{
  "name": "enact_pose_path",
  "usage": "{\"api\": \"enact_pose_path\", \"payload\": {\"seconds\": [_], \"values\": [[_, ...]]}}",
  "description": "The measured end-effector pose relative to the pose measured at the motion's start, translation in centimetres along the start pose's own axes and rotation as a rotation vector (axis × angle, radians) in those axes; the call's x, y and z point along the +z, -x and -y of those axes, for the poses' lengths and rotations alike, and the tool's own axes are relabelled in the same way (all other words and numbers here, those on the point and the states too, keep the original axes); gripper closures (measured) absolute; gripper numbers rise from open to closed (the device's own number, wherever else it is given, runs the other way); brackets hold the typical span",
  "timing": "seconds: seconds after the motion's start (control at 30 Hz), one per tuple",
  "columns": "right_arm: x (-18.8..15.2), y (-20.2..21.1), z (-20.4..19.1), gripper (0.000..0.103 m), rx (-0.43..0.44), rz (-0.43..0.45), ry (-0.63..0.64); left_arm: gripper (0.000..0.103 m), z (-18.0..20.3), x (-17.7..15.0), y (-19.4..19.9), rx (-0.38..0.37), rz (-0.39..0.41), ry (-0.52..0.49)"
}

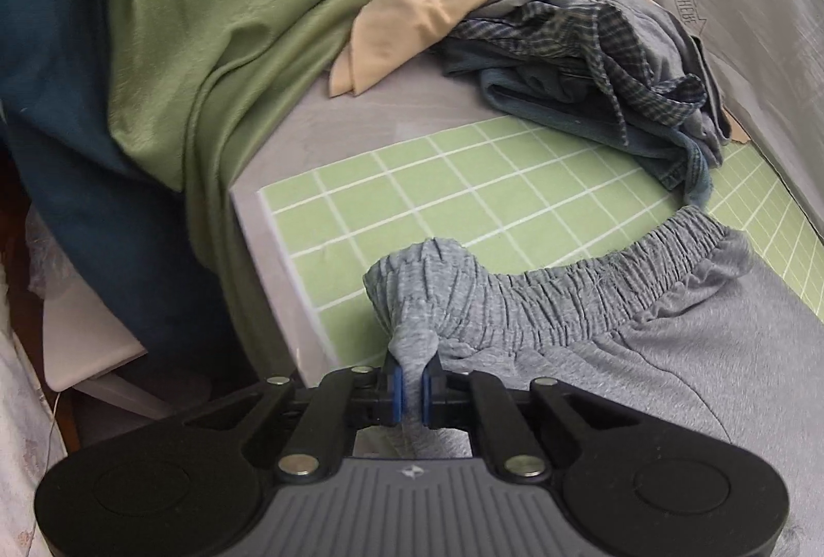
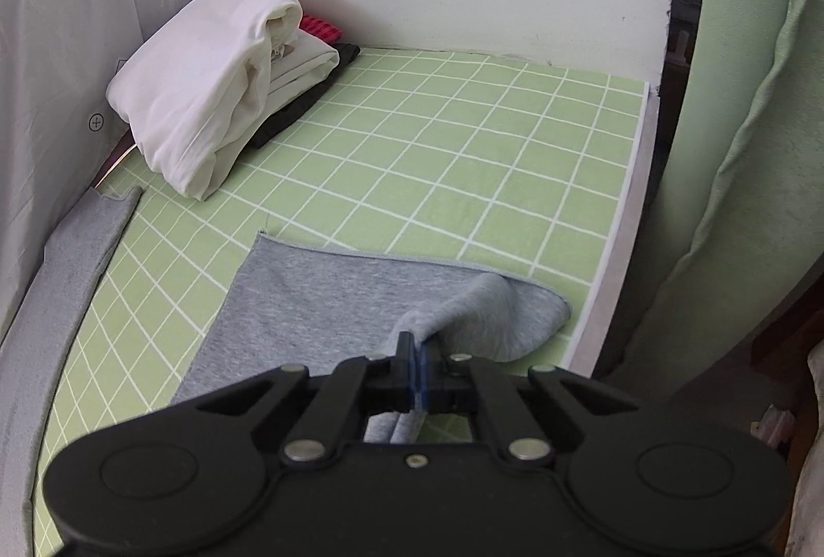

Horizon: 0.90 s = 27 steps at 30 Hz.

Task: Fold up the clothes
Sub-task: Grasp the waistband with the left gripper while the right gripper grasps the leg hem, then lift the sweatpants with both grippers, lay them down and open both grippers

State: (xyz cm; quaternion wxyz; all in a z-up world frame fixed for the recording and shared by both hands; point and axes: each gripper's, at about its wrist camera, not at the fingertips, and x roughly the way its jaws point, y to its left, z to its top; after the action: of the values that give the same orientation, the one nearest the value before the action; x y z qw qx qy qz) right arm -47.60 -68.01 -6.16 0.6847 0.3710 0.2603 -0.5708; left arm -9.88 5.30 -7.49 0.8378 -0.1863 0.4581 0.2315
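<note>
Left gripper (image 1: pixel 412 386): clamped on a pinch of the grey sweatpants (image 1: pixel 644 351) at the waistband (image 1: pixel 566 284), close to the table's left edge.
Right gripper (image 2: pixel 414 371): closed on a raised fold of a grey pant leg (image 2: pixel 329 299) near its hem, close to the table's right edge.
Grey sweatpants: spread flat on the green grid mat (image 1: pixel 463 196), gathered elastic waistband toward the left end; a second leg (image 2: pixel 77 258) lies along the far edge by the grey sheet (image 2: pixel 62 16).
Unfolded pile (image 1: pixel 607 62): blue, checked and denim pieces heaped at the far left corner, a tan garment (image 1: pixel 412 21) beside them.
Folded stack (image 2: pixel 216 83): white garment on top of black and red pieces, at the far right corner.
Green curtain (image 1: pixel 232 16): hangs past the table's left end.
</note>
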Motion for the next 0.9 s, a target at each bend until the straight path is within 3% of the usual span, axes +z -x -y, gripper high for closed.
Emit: {"api": "enact_pose_path", "payload": {"seconds": [0.17, 0.43, 0.5, 0.7, 0.9], "values": [[1.8, 1.3, -1.7, 0.101, 0.083, 0.045, -0.013, 0.095, -0.5, 0.9, 2.4, -0.056, 0.030, 0.098], [8.6, 3.8, -9.2, 0.101, 0.294, 0.212, 0.013, 0.099, 5.4, 6.2, 6.8, -0.238, 0.206, 0.101], [10.3, 4.0, -11.4, 0.101, 0.338, 0.250, 0.018, 0.099, 6.8, 7.3, 6.8, -0.269, 0.219, 0.108], [13.0, 2.8, -18.4, 0.101, 0.387, 0.302, 0.072, 0.099, 11.4, 9.0, 5.3, -0.297, 0.226, 0.094], [14.3, -0.5, -24.5, 0.101, 0.384, 0.287, 0.082, 0.099, 15.5, 10.2, 1.8, -0.241, 0.199, 0.085]]}}
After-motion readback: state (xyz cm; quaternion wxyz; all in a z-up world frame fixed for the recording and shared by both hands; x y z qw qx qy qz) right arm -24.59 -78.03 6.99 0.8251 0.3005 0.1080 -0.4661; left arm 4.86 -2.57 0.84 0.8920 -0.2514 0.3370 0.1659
